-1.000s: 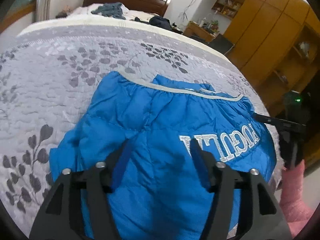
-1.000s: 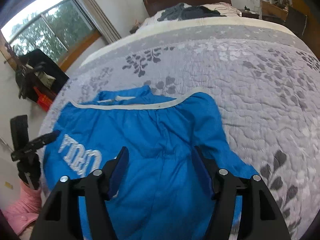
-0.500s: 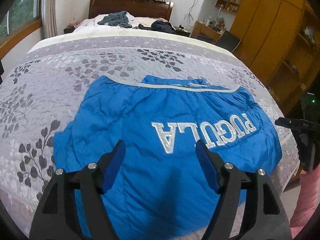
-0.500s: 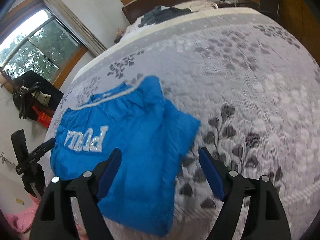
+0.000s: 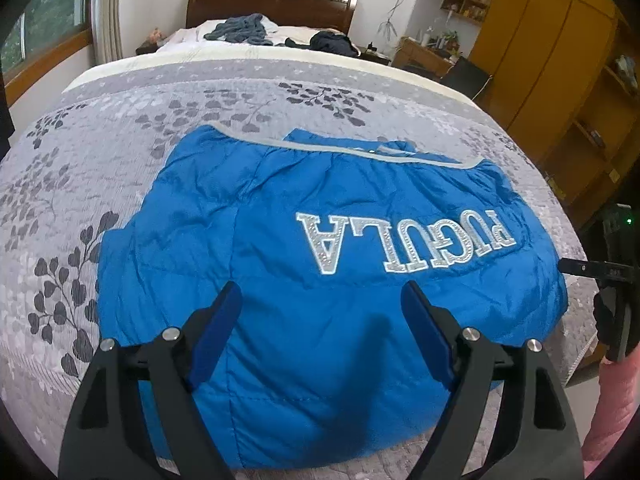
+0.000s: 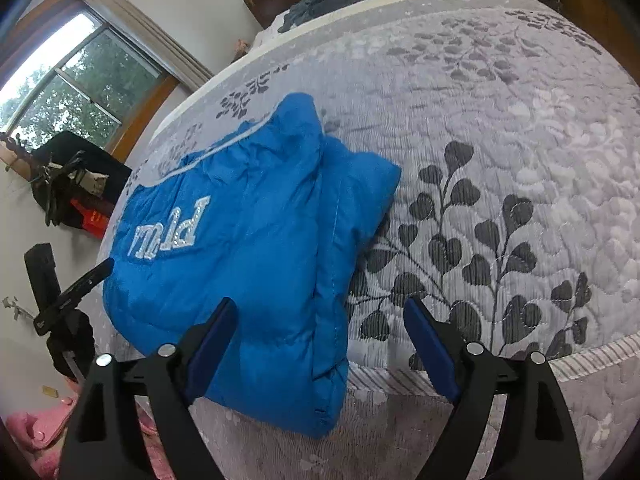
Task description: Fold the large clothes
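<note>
- right claw [image 6: 320, 322] wide open, empty, above bed edge
- blue jacket [image 6: 256, 248] folded on grey leaf-print quilt [image 6: 500, 140], silver lettering up
- left claw [image 6: 80, 284] beside jacket's left edge

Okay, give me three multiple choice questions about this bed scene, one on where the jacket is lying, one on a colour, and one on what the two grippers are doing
1. Where does the blue jacket lie?
A. On the grey leaf-patterned quilt
B. On the floor
C. On the wooden headboard

2. What colour are the letters on the jacket?
A. Red
B. Silver-white
C. Black

3. In what state are the left gripper and the right gripper?
A. Both shut on the jacket
B. Left shut on the jacket, right open
C. Both open, holding nothing

Answers:
1 A: the jacket is spread flat on the quilt near the bed's front edge.
2 B: the letters show pale and glittery against the blue cloth.
3 C: each wrist view shows its fingers spread wide with no cloth pinched between them.
</note>
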Demonstrator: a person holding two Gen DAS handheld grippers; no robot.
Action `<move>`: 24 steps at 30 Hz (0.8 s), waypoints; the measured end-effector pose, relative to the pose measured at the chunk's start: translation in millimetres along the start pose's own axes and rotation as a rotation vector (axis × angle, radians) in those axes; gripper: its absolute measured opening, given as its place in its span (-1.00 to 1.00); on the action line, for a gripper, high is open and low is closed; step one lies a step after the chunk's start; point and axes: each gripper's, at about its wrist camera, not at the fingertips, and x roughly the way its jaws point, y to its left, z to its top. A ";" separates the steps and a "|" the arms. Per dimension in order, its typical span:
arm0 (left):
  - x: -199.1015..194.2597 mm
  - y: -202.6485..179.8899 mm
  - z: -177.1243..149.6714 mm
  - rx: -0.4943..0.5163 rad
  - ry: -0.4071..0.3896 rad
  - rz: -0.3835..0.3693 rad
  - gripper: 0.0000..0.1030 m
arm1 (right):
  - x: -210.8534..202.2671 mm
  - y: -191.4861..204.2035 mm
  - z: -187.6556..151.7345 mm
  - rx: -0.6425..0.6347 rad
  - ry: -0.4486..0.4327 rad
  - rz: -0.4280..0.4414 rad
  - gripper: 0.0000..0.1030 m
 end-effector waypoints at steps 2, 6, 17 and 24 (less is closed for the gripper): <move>1.0 1.6 -1.3 -0.004 0.001 0.011 0.58 | 2.8 -0.2 -1.2 0.001 0.006 0.003 0.66; 1.6 4.1 -2.0 -0.009 -0.003 0.030 0.58 | 5.1 -1.0 -1.8 0.001 0.001 0.017 0.67; 11.8 8.9 -1.4 -0.011 0.007 0.043 0.65 | 23.0 -3.5 0.8 0.019 0.008 0.103 0.68; 16.9 15.5 -1.6 -0.021 0.009 0.006 0.69 | 44.5 -6.0 4.8 0.057 0.039 0.194 0.68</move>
